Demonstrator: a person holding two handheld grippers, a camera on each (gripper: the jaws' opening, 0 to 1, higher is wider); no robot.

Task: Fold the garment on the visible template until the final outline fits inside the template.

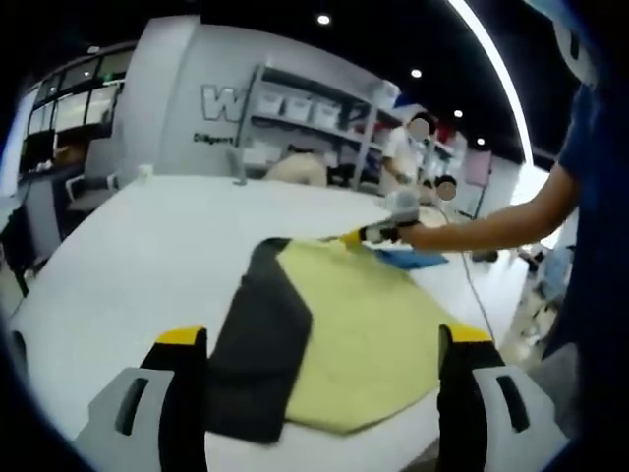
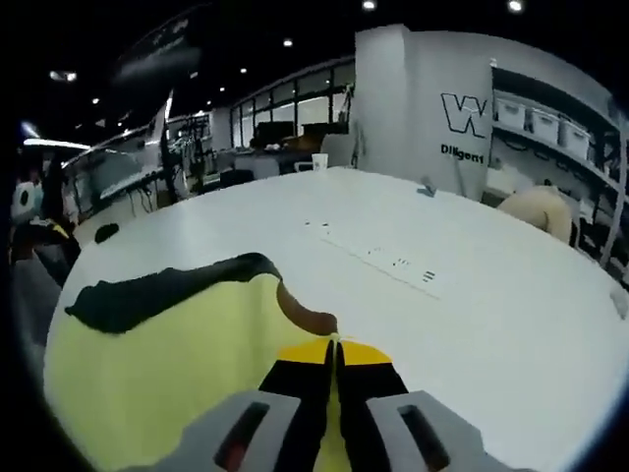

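A yellow garment (image 1: 364, 334) with a black sleeve (image 1: 257, 354) lies flat on the white table (image 1: 147, 246). My left gripper (image 1: 322, 339) hovers open over its near edge, one jaw on each side of the cloth, holding nothing. At the garment's far edge my right gripper (image 1: 378, 234) comes in on a person's arm (image 1: 491, 221). In the right gripper view my right gripper (image 2: 334, 346) is shut, its yellow tips pinched on the yellow garment (image 2: 167, 364) by the brown collar (image 2: 307, 317). The black sleeve (image 2: 157, 285) stretches to the left.
A blue sheet (image 1: 413, 259) lies under the garment's far edge. Faint lines and marks (image 2: 393, 262) cross the table beyond the collar. Shelves with white bins (image 1: 314, 108) and two people stand behind the table. The table's edge runs close on the right.
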